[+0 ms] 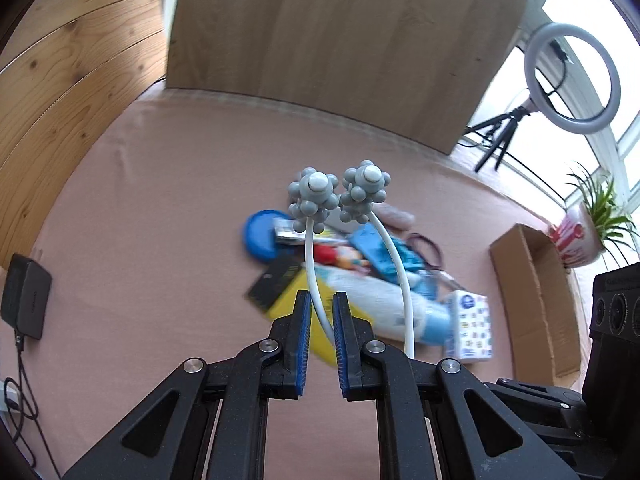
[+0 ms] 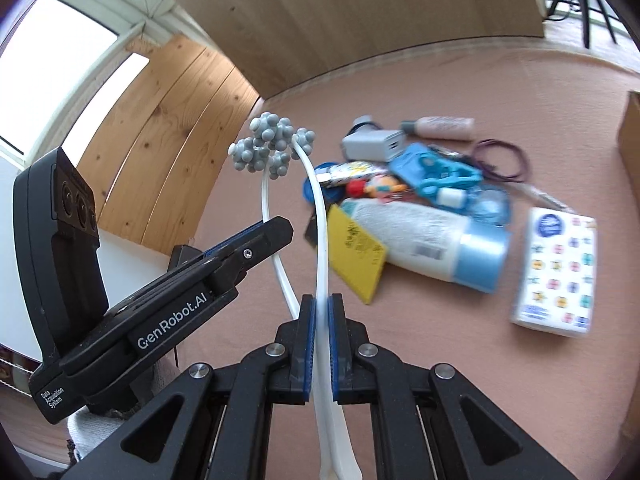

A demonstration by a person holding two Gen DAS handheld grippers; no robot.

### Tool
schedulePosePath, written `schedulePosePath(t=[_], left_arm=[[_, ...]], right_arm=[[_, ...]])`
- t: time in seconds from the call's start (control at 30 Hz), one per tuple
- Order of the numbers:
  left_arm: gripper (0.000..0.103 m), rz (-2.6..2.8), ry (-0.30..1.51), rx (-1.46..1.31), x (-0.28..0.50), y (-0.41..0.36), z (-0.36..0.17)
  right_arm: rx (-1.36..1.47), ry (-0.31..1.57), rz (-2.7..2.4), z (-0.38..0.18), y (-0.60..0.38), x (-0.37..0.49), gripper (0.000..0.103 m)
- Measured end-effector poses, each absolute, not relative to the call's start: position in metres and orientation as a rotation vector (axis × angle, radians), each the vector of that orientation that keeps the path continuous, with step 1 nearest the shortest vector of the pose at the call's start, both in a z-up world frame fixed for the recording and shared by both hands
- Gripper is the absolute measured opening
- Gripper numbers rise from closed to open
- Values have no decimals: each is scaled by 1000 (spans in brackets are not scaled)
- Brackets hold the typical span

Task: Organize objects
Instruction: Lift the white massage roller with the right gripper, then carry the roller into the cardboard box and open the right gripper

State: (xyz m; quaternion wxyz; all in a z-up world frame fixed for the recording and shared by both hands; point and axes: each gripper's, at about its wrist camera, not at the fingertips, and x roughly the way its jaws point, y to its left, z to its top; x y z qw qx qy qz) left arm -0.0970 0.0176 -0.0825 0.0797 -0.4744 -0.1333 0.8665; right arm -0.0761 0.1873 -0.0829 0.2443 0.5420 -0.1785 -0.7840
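Clamping one white arm each, the right hand-held gripper and left hand-held gripper hold the two-pronged massager above the worktop; uneven pulling could splay it, dropping it onto the clutter pile.

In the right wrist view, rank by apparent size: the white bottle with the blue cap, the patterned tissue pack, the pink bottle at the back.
1. white bottle, largest.
2. tissue pack, closer to the camera, so unsure.
3. pink bottle, smallest, though farthest back.

Motion blur smears the item pile; the cardboard box is cut off.
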Motion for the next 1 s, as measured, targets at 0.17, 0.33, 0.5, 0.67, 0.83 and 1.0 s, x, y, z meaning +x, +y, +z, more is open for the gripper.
schedulePosePath(t=[0.17, 0.33, 0.5, 0.67, 0.83, 1.0], left_arm=[[12, 2544, -399, -1370, -99, 63, -71], [12, 2503, -372, -1314, -103, 121, -59], [12, 2441, -332, -1270, -111, 182, -48], [12, 2389, -312, -1259, -119, 240, -44], [12, 2355, -248, -1266, -132, 293, -48], [12, 2339, -205, -1275, -146, 333, -51]], right_arm=[[1462, -533, -2206, -70, 238, -69, 6], [1439, -569, -2281, -57, 285, -62, 6], [1415, -649, -2356, -47, 342, -55, 6], [1409, -701, -2415, -42, 391, -53, 6], [1409, -729, -2468, -43, 428, -57, 6], [1416, -766, -2497, -48, 461, -64, 6]])
